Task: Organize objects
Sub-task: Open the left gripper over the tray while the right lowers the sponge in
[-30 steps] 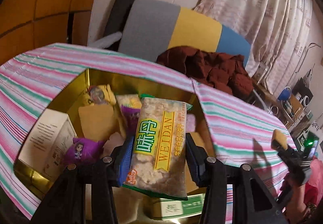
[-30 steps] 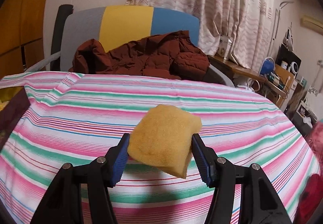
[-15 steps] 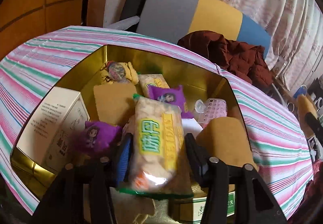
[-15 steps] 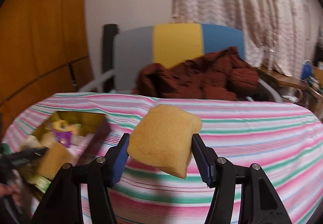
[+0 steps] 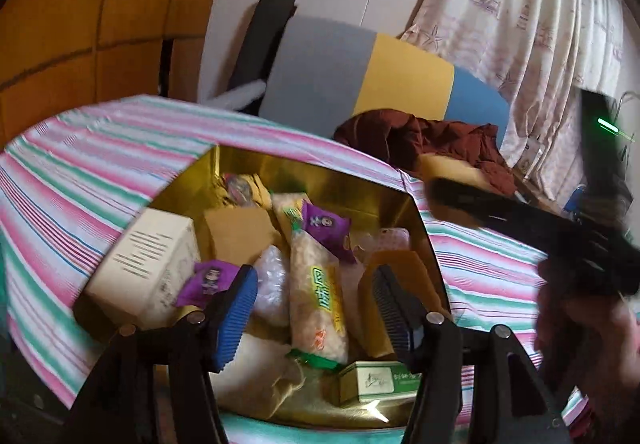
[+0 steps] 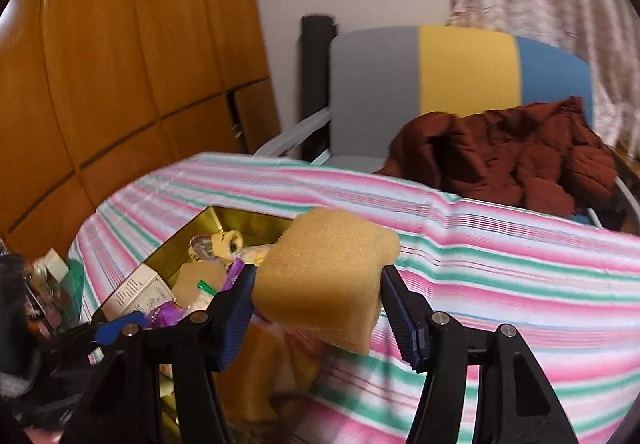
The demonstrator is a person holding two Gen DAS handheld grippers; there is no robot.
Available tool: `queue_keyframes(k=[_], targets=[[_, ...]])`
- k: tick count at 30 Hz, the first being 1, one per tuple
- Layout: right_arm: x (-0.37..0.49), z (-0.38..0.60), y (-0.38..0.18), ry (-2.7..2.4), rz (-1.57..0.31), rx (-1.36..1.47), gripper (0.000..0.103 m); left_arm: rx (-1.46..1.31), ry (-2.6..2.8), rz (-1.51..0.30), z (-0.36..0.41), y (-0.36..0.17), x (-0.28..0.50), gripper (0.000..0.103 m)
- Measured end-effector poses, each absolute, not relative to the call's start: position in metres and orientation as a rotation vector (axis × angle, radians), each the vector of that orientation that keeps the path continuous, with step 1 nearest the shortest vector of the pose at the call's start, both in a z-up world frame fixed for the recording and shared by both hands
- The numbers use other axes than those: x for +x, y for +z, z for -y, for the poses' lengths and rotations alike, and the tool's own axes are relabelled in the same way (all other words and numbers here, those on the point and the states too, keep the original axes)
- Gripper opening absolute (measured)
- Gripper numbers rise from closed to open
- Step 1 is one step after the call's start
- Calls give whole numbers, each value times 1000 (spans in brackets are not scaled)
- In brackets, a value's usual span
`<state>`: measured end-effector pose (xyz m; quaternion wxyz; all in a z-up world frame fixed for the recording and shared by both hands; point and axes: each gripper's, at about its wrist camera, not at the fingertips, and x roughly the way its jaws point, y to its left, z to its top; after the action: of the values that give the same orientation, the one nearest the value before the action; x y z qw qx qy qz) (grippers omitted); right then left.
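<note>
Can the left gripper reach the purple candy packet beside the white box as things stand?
Probably yes. The purple candy packet lies on top, just beyond the left gripper, whose fingers are opening with nothing gripped.

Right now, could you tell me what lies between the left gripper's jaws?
In the left wrist view, the left gripper has its jaws opening, with the long snack packet lying between them in the gold tin, touched by neither pad.
</note>
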<state>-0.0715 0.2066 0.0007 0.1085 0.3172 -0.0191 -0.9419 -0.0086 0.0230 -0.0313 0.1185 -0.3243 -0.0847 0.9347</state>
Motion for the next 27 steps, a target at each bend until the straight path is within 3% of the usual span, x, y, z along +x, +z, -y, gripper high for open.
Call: queue_keyframes(k=[7,11,13,18,22,24,27], targets=[[-133,-177,-30,-2671,-137,1116,63,-955,2793,147,-23,-28,0,61],[-159,-179,-43,-2652,-116,1198,66,-982,2810,152,-19,-30,-2,61],[-167,-183,-49,-2638,-69,1229,70,-1000,2827,168,-15,-31,-5,61],[-160,-190,-47,-2658,-4,1181,94,-1036,2869,214,-6,-31,-7,61],[-141,-201,-29,-2720,59,1101,97,-1082,2873,220,-6,-31,-9,61],[-126,-206,-16,-2754,94,1069,103,-1089,2880,218,-6,-30,-8,61],[-104,-205,-3,-2783,115,1083,103,-1104,2893,211,-7,-26,-6,61]])
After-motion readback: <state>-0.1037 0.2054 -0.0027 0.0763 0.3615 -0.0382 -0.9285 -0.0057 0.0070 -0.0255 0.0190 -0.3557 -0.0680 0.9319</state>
